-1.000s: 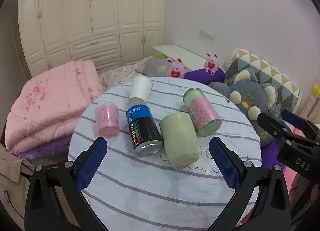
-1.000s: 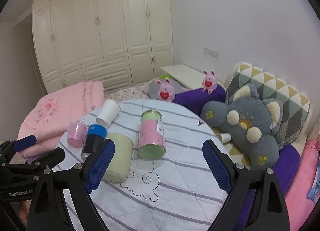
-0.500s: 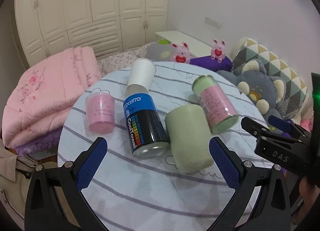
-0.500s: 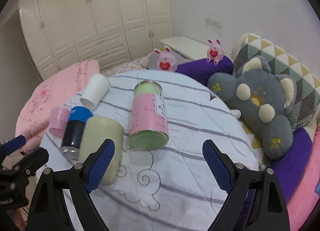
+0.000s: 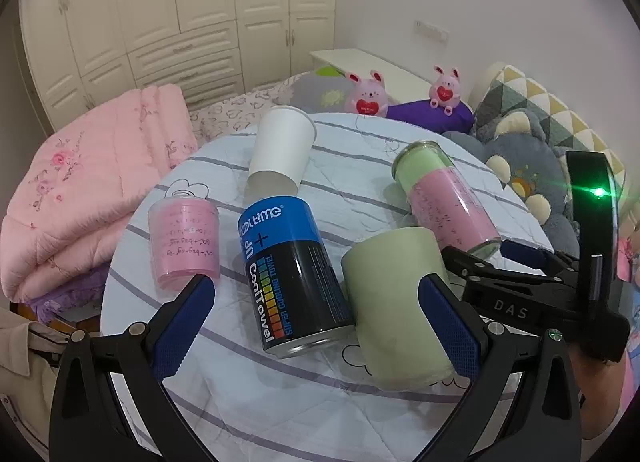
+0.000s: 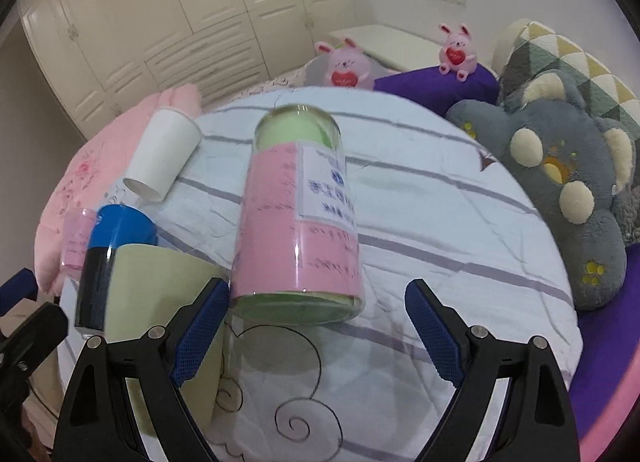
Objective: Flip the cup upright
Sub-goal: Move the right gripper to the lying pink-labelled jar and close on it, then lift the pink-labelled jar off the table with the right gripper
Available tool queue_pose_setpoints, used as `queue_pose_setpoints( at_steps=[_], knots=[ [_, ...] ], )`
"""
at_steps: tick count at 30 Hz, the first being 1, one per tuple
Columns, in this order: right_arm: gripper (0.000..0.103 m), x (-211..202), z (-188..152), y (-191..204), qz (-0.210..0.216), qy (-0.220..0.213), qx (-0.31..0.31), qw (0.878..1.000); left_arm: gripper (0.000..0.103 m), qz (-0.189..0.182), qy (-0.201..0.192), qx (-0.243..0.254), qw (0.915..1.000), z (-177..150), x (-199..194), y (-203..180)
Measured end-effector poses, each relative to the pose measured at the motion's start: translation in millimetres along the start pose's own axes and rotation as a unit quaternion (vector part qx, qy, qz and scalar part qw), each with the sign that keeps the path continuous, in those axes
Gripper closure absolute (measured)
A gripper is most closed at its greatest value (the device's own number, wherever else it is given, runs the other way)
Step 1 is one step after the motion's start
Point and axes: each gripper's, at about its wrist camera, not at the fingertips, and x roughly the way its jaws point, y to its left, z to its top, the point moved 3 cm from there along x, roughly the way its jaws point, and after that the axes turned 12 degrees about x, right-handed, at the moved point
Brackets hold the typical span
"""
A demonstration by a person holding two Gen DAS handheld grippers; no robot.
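Several containers lie on their sides on a round table with a striped cloth (image 5: 280, 402): a pale green cup (image 5: 394, 306), a blue and black can (image 5: 290, 278), a clear pink and green tumbler (image 5: 444, 193), and a white paper cup (image 5: 282, 149). A small pink cup (image 5: 184, 240) stands mouth down. My left gripper (image 5: 316, 326) is open, low over the near ends of the can and green cup. My right gripper (image 6: 316, 336) is open, just short of the tumbler (image 6: 298, 217); the green cup (image 6: 160, 310) sits at its left finger.
A folded pink quilt (image 5: 80, 197) lies left of the table. A grey plush bear (image 6: 568, 189), a patterned pillow (image 6: 568, 57) and two pink plush toys (image 6: 456, 49) sit at the right and back. White wardrobes (image 5: 180, 13) line the far wall.
Both grippers have moved forward and down toward the table. The containers now look larger and closer. Both stay open and nothing on the table has moved.
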Motion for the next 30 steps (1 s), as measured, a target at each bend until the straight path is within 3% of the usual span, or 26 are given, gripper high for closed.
queue_pose_setpoints(
  at_steps=[10, 12, 13, 17, 23, 30],
  knots=[
    [0.013, 16, 8, -2, 0.020, 0.005, 0.010, 1.000, 0.000, 0.002, 0.003, 0.004, 1.0000, -3, -2, -2],
    [0.020, 14, 8, -4, 0.039, 0.003, 0.019, 0.999, 0.000, 0.002, 0.004, 0.005, 1.0000, -3, -3, -2],
    [0.031, 12, 7, -4, 0.047, 0.005, 0.020, 0.999, 0.000, 0.001, 0.005, 0.005, 1.0000, -3, -4, -3],
    [0.032, 4, 2, -2, 0.035, 0.000, 0.016, 0.999, 0.000, -0.001, 0.003, 0.001, 1.0000, -3, -9, -5],
    [0.032, -24, -20, -15, 0.027, -0.005, 0.037, 0.999, 0.000, -0.018, 0.007, -0.015, 0.9997, -10, -26, -11],
    [0.032, -66, -70, -29, 0.024, -0.006, 0.060, 0.998, 0.000, -0.029, 0.010, -0.011, 0.9995, -27, -51, -32]
  ],
)
